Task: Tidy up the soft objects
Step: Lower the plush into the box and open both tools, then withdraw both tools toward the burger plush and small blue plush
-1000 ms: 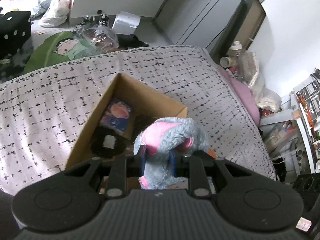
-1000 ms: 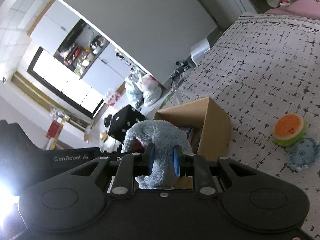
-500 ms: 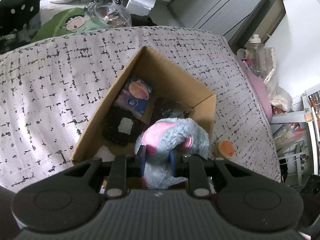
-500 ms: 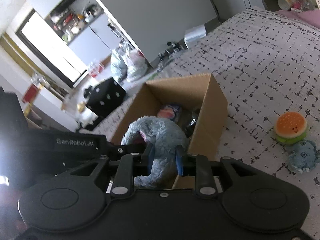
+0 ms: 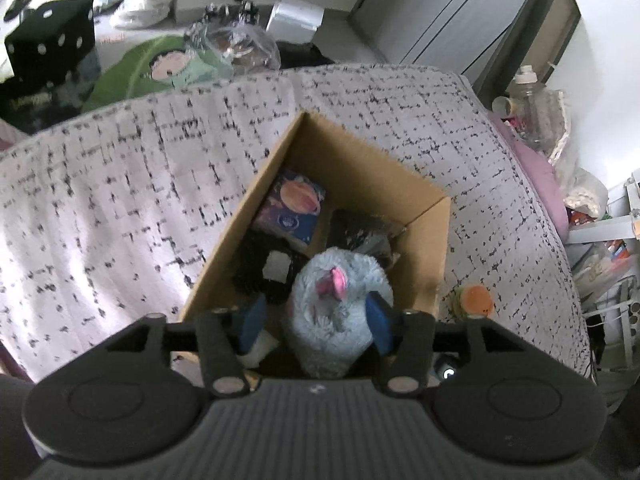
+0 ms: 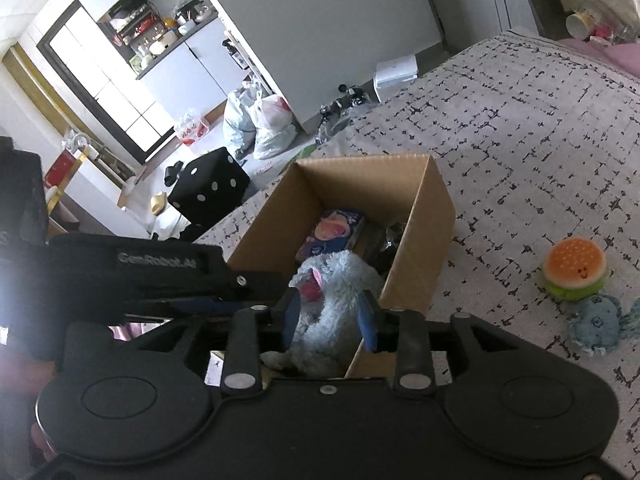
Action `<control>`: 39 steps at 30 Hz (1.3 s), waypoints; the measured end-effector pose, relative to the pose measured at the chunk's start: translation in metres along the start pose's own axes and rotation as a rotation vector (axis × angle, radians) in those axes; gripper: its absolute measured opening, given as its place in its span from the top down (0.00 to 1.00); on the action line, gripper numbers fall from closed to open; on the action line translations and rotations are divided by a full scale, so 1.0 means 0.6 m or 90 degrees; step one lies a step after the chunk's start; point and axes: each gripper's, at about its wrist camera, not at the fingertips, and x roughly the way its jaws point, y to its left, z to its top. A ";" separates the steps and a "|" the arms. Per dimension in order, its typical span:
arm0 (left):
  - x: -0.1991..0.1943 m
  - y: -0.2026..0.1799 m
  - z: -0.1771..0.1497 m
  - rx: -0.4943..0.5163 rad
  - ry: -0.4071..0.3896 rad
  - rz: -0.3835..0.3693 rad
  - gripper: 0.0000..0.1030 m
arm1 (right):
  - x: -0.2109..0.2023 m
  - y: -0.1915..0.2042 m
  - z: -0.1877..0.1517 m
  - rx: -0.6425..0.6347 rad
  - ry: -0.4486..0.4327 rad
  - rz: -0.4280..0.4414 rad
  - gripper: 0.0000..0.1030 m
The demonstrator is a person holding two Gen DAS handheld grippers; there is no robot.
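A fluffy grey-blue plush with pink ears (image 5: 340,312) sits inside the open cardboard box (image 5: 368,160) on the bed; it also shows in the right wrist view (image 6: 336,304). My left gripper (image 5: 316,320) is open, its blue pads apart on either side of the plush. My right gripper (image 6: 330,320) is open too, its jaws apart around the plush. The box (image 6: 420,248) also holds a purple packet (image 5: 294,206) and dark items. A burger plush (image 6: 576,270) and a blue octopus plush (image 6: 598,324) lie on the bed to the right of the box.
The bed has a grey crosshatch cover (image 5: 120,200). A black dice cube (image 6: 208,192), bags (image 6: 260,128) and a green cushion (image 5: 160,68) lie on the floor beyond. Bottles and clutter (image 5: 536,112) stand at the bed's right side.
Both grippers carried the plush over and down into the box, then opened; the plush now rests in the box, released.
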 end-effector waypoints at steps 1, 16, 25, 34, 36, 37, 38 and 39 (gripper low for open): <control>-0.005 -0.002 0.002 0.002 -0.001 0.002 0.43 | -0.004 0.001 0.000 0.000 -0.003 -0.001 0.58; -0.076 -0.037 -0.007 0.046 -0.044 0.050 0.26 | -0.053 -0.018 0.005 0.044 -0.037 -0.016 0.44; -0.093 -0.076 -0.025 0.073 -0.061 0.061 0.25 | -0.084 -0.049 0.004 0.080 -0.062 -0.023 0.34; -0.099 -0.125 -0.047 0.108 -0.097 0.079 0.09 | -0.113 -0.090 0.003 0.109 -0.079 -0.032 0.24; -0.101 -0.135 -0.052 0.113 -0.102 0.076 0.06 | -0.121 -0.099 0.005 0.118 -0.086 -0.035 0.20; -0.100 -0.140 -0.053 0.113 -0.103 0.073 0.06 | -0.125 -0.105 0.006 0.122 -0.090 -0.033 0.18; -0.100 -0.145 -0.055 0.114 -0.106 0.071 0.05 | -0.129 -0.110 0.007 0.126 -0.092 -0.031 0.16; -0.100 -0.149 -0.057 0.116 -0.108 0.069 0.02 | -0.134 -0.116 0.008 0.132 -0.095 -0.031 0.15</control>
